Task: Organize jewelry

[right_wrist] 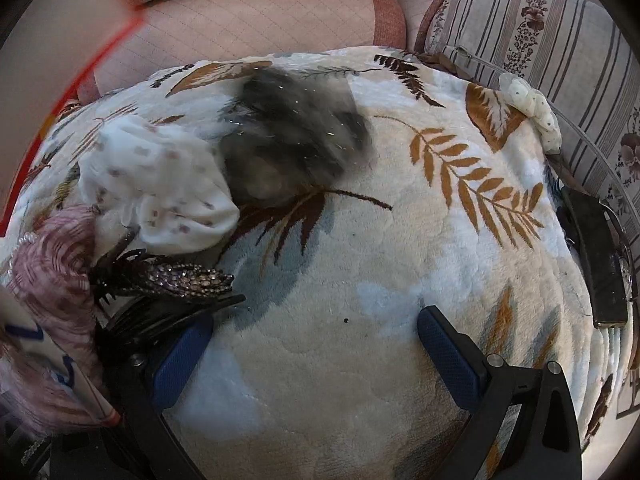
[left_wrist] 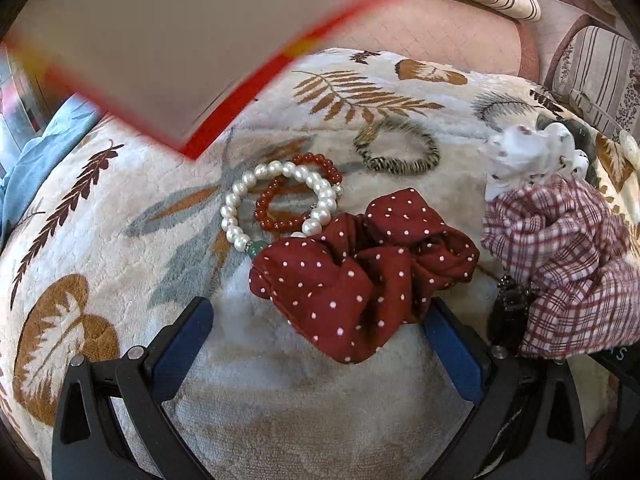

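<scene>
Fleece blanket point(left_wrist: 132, 248) with a brown and grey leaf print covers the whole surface, pink quilted sofa point(left_wrist: 432, 28) behind it. Blurred box with a red edge point(left_wrist: 168, 48) fills the upper left of the left wrist view, above the blanket.

Left tool point(left_wrist: 318, 332) is spread wide, nothing gripped. Dark red polka-dot scrunchie point(left_wrist: 360, 272) lies on the blanket just ahead, between the two blue pads point(left_wrist: 184, 352), its near edge close to the right pad; contact unclear. Plaid scrunchie point(left_wrist: 560, 264) sits right of it, white patterned scrunchie point(left_wrist: 532, 152) behind that. Pearl bracelet point(left_wrist: 248, 196) and red bead bracelet point(left_wrist: 296, 196) overlap just beyond the red scrunchie, pearls touching its edge. Striped hair tie point(left_wrist: 396, 150) lies further back, apart.

Right tool point(right_wrist: 316, 344) is also wide open and empty, over bare blanket. Rhinestone hair claw point(right_wrist: 176, 278) lies just ahead of its left pad, partly over it. White scrunchie point(right_wrist: 160, 188) and dark fuzzy scrunchie point(right_wrist: 288, 136) sit further up-left, touching. Dark phone point(right_wrist: 596, 256) lies at the right edge.
</scene>
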Demonstrator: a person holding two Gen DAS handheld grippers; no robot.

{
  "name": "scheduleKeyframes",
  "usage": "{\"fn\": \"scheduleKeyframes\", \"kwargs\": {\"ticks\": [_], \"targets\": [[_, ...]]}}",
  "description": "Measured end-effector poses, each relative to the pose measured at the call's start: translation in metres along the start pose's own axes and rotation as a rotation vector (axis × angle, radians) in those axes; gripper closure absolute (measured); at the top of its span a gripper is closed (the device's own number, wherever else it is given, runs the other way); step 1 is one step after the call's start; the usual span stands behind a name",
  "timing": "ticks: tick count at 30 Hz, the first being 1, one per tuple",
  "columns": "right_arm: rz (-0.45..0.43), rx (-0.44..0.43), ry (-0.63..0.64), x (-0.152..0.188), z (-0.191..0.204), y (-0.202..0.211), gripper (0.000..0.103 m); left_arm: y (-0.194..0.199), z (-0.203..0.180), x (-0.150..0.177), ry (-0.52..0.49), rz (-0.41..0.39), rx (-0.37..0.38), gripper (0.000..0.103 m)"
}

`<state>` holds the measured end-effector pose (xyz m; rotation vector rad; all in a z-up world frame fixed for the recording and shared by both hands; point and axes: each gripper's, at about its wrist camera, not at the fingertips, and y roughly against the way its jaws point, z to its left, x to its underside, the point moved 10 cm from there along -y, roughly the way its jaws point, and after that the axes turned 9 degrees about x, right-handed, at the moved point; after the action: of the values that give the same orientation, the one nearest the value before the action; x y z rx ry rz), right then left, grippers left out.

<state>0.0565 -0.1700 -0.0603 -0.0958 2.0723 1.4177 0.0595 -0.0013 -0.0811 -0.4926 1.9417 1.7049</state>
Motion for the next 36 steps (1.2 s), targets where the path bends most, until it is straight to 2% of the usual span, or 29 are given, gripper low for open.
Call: {"fn": "scheduleKeyframes", "kwargs": {"ticks": [28, 33, 36], "targets": [[0.004, -0.008, 0.005, 0.007, 0.001, 0.011, 0.000, 0.000, 0.002, 0.000, -0.003, 0.000, 0.002, 0.000], [-0.007, -0.011, -0.002, 0.015, -0.007, 0.027, 0.000, 0.000, 0.002, 0.000, -0.003, 0.001, 0.002, 0.000], [-0.045, -0.009, -0.037, 0.017, -0.020, 0.045, 0.000, 0.000, 0.002, 0.000, -0.003, -0.001, 0.000, 0.000]]}}
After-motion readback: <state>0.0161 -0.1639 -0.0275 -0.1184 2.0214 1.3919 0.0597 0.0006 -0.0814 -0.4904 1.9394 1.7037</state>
